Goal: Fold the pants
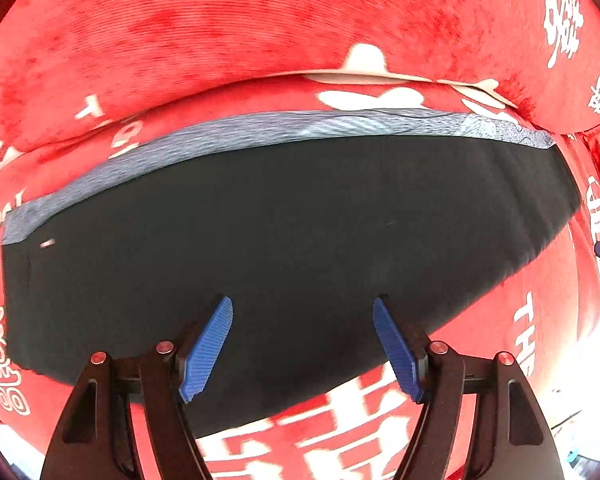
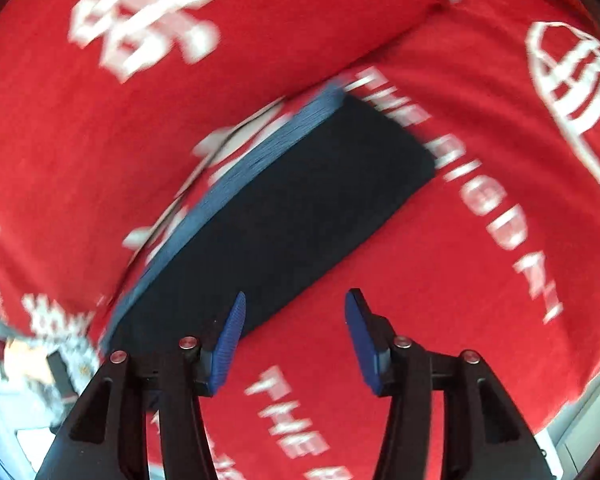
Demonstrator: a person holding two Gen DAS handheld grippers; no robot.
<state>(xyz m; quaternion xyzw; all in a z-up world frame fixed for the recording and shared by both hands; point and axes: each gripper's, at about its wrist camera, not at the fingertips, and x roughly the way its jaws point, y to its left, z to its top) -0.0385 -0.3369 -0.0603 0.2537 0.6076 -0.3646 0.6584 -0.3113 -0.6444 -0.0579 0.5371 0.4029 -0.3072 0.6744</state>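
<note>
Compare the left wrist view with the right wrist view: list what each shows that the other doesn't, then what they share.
Only the left wrist view: the left gripper, jaws open above the dark folded pants, and a small light tag on them.

Only the right wrist view: the right gripper, jaws open, nothing between them, and clutter off the bed's edge.

Both: the pants, their grey-blue band, and the red printed bedding.

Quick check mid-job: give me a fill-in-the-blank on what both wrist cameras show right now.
1. The folded pants lie on a ____ blanket with white lettering.
2. Both the left gripper and the right gripper stand ____, holding nothing.
3. Along one edge of the pants runs a ____ band.

Missing words: red; open; grey
</note>
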